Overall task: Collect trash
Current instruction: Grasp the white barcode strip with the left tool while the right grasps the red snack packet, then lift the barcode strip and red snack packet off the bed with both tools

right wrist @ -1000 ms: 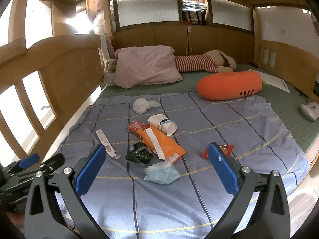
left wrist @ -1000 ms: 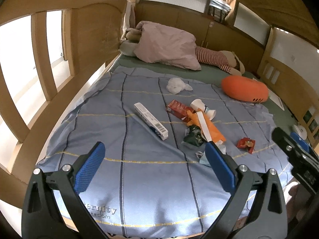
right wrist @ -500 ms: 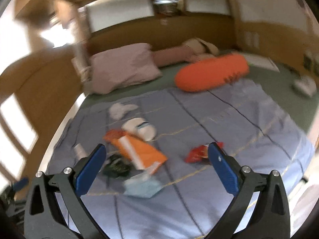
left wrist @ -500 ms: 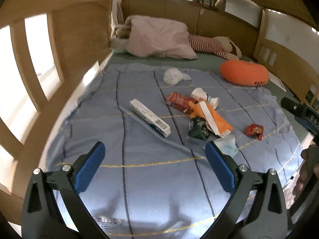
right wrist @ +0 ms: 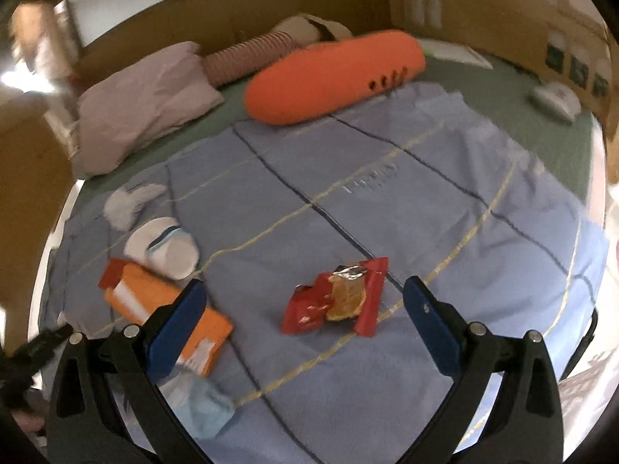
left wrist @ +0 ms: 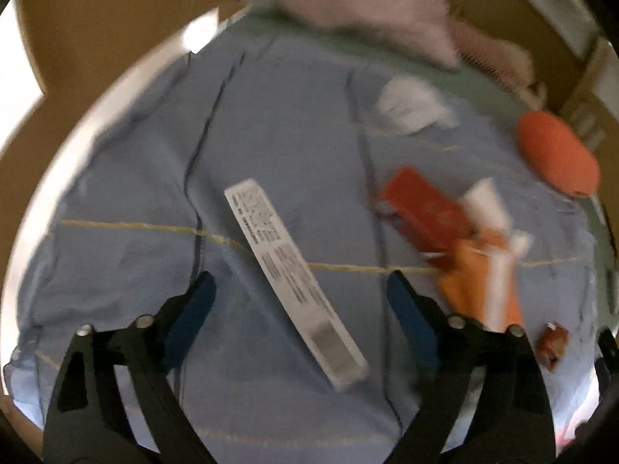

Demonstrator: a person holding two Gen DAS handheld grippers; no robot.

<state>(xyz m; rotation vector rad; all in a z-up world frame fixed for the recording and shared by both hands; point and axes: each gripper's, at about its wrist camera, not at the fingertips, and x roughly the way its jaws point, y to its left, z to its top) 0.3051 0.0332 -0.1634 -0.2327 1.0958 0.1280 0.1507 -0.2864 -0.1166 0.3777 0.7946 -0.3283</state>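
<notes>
Trash lies on a blue blanket (left wrist: 294,123). My left gripper (left wrist: 300,290) is open, low over a long white box (left wrist: 294,282) that lies diagonally between its fingers. Right of it are a red box (left wrist: 421,208), an orange packet (left wrist: 472,282) and a white tissue (left wrist: 410,106). My right gripper (right wrist: 305,294) is open, just above a torn red snack wrapper (right wrist: 336,295). To its left lie the orange packet (right wrist: 154,301), a white paper cup (right wrist: 164,247), a tissue (right wrist: 127,203) and a light blue mask (right wrist: 201,406).
An orange carrot-shaped pillow (right wrist: 332,77) and a pink pillow (right wrist: 143,100) lie at the head of the bed. Wooden bed rails (left wrist: 96,19) stand around the mattress. A small white device (right wrist: 555,96) sits on the green sheet at the right.
Both grippers moved forward and down toward the blanket. The left one closed in over the white box; the right one swung right over the red wrapper. Both stayed open.
</notes>
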